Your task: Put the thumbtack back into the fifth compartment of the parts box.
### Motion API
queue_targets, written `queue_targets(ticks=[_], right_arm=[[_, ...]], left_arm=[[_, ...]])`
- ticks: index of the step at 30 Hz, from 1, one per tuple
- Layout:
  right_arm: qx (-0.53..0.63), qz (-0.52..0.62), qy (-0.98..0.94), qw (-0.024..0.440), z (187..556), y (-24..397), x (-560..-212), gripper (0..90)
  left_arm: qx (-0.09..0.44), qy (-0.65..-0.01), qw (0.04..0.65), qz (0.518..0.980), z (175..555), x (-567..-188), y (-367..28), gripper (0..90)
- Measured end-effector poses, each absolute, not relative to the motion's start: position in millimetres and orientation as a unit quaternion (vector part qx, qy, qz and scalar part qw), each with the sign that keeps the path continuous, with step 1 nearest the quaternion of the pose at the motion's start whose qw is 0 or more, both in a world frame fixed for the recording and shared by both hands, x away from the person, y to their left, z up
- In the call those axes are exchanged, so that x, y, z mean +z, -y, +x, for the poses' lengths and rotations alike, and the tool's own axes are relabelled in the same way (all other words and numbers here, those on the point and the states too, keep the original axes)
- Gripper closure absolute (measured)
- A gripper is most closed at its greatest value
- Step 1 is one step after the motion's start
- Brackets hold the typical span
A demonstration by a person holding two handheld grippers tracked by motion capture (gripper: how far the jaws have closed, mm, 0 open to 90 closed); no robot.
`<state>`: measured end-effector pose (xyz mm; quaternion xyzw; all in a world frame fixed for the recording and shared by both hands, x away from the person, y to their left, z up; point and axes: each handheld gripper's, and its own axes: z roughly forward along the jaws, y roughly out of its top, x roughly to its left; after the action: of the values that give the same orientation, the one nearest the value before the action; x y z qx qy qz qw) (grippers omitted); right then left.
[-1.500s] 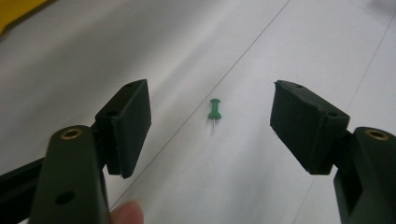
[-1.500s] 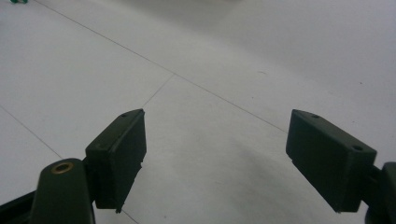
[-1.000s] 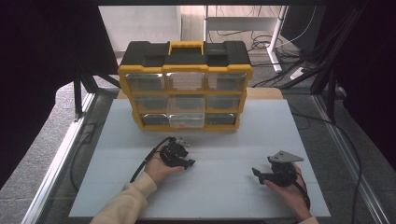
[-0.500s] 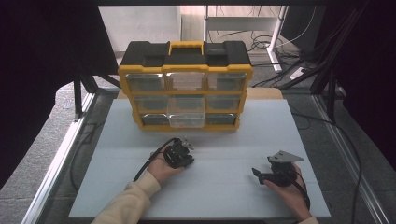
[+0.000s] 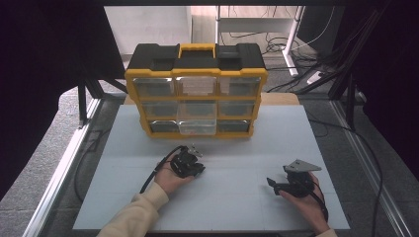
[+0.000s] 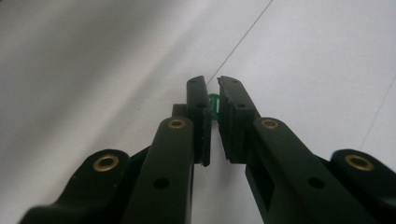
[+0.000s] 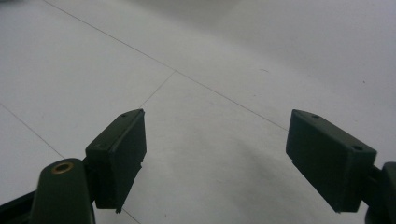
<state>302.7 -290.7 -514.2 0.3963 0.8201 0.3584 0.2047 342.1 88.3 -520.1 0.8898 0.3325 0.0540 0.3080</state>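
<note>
The left claw [image 6: 212, 109] has just been closing, and its flat black pads pinch a small green plastic piece [image 6: 214, 105] low over the matte white tabletop [image 5: 237, 158], near the middle. The right claw [image 7: 215, 158] stands wide open and empty toward the right edge.

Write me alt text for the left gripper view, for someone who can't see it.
Seen from close behind, the left gripper has its two black jaws nearly shut on a small green piece, of which just a sliver shows between the pads. Beneath lies a white table surface crossed by thin grey lines.
</note>
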Motion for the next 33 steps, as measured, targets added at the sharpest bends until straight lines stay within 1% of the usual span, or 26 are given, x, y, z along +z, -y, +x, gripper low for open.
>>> queue_targets(ticks=[4, 10, 20, 26, 33], right_arm=[[0.359, 0.396, -0.820, 0.205, 302.6, 290.7, -514.1, 20.1], [0.359, 0.398, -0.819, 0.205, 302.7, 291.0, -514.1, 20.1], [0.359, 0.399, -0.819, 0.203, 302.8, 291.8, -514.3, 20.1], [0.361, 0.397, -0.819, 0.202, 303.2, 291.3, -514.6, 20.1], [0.360, 0.397, -0.819, 0.202, 303.0, 290.9, -514.5, 20.1]], left_arm=[[0.052, -0.334, 0.330, 0.882, 338.9, -516.1, -99.4, 82.6], [0.054, -0.358, 0.369, 0.856, 329.4, -507.3, -119.0, 82.6], [0.066, -0.374, 0.438, 0.815, 309.9, -480.5, -153.4, 82.6], [0.090, -0.387, 0.469, 0.789, 303.6, -462.2, -171.7, 82.6], [0.104, -0.390, 0.493, 0.771, 299.9, -447.2, -185.1, 82.6]])
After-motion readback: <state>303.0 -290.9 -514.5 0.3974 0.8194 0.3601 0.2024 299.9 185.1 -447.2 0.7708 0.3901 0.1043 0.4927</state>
